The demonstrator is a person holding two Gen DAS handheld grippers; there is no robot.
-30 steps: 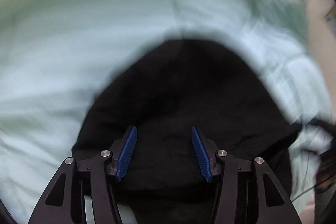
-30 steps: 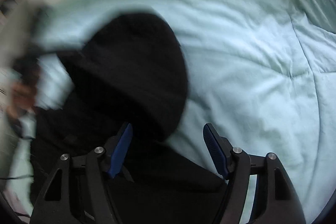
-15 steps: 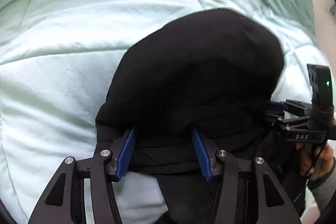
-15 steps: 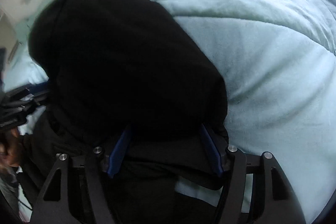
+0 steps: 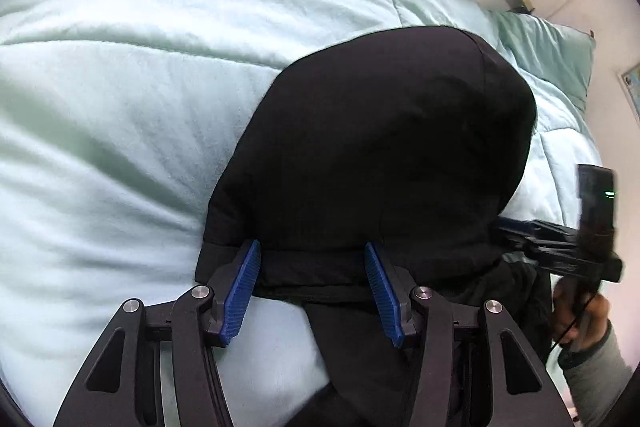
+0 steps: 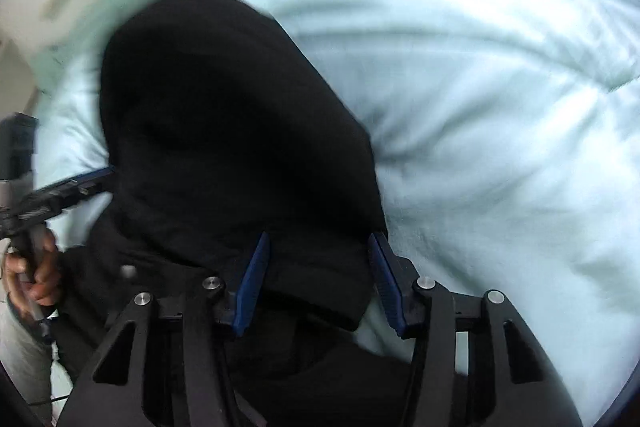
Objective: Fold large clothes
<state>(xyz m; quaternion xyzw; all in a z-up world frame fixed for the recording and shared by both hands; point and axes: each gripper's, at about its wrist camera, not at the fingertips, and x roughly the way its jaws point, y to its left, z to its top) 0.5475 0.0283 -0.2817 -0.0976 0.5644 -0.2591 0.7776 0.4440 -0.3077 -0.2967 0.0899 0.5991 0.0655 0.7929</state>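
Now | left gripper (image 5: pixel 312 287): jaws spread, straddling near hem of black garment (image 5: pixel 376 147), gripping nothing | garment: folded on mint comforter (image 5: pixel 120 107), centre | right gripper (image 6: pixel 318 283): jaws spread over garment's near-right corner | pillow (image 5: pixel 548 55): far right

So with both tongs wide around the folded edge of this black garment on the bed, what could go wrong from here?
1. Both the left tongs and right tongs are open, so the black garment is unheld; its fold could spring back.
2. The pale green comforter is soft and rumpled, so closing low could pinch bedding along with the fabric.
3. The right view is blurred by motion, so a hasty grab may catch one layer only.
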